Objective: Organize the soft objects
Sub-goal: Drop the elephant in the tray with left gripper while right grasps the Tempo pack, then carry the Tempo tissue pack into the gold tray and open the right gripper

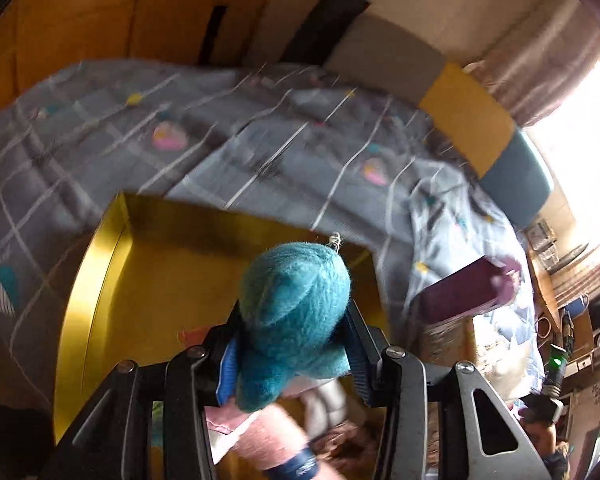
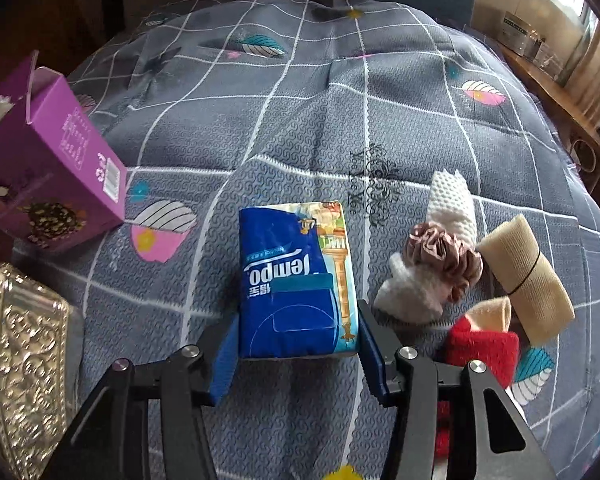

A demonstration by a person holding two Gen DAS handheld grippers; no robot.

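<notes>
Here my right gripper [image 2: 298,354] straddles the tissue pack [image 2: 298,280], pads beside its long sides, not yet clamped; my left gripper [image 1: 292,344] clenches the teal plush [image 1: 296,312] above the yellow box [image 1: 100,304].

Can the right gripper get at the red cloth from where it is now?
Probably not yet: the right gripper straddles the tissue pack. The red cloth lies uncovered just beside it, so the way looks free otherwise.
</notes>
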